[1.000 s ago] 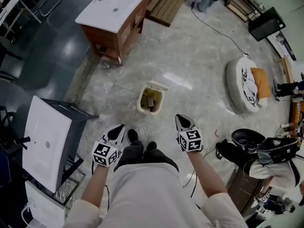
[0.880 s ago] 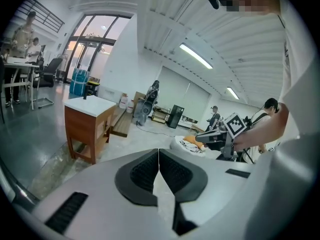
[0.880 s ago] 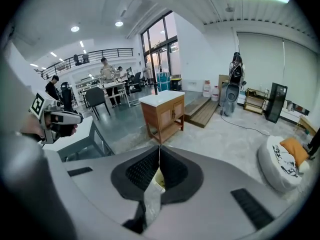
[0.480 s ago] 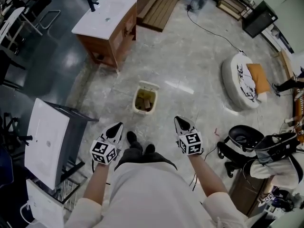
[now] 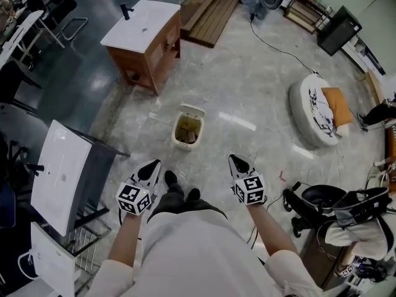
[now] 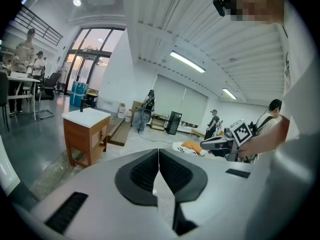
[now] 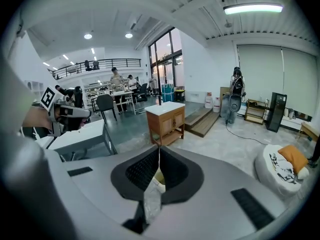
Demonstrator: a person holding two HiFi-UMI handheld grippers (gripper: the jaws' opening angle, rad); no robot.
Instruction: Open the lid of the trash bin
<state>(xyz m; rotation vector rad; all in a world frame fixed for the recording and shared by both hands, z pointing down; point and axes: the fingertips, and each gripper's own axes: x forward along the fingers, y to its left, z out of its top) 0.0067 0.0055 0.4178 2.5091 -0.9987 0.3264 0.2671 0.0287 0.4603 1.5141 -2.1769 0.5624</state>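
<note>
A small cream trash bin (image 5: 187, 131) stands on the marble floor ahead of my feet. Its lid (image 5: 192, 111) is tipped up at the far side and brown rubbish shows inside. My left gripper (image 5: 153, 165) and right gripper (image 5: 234, 160) hang at waist height, one on each side of my legs, well short of the bin and touching nothing. Both are shut and empty: the dark pads meet in the left gripper view (image 6: 158, 151) and in the right gripper view (image 7: 159, 149). A sliver of the bin (image 7: 157, 178) shows below the right pads.
A wooden cabinet with a white top (image 5: 143, 37) stands beyond the bin to the left. A dark stand with a white top (image 5: 60, 173) is close on my left. A round white cushion (image 5: 317, 111), a black seat (image 5: 320, 198), a floor cable (image 5: 281, 42) and wooden pallets (image 5: 207, 6) lie around.
The head view has drifted, so the bin looks a little smaller and farther off. Both grippers stay shut in the same place by my waist.
</note>
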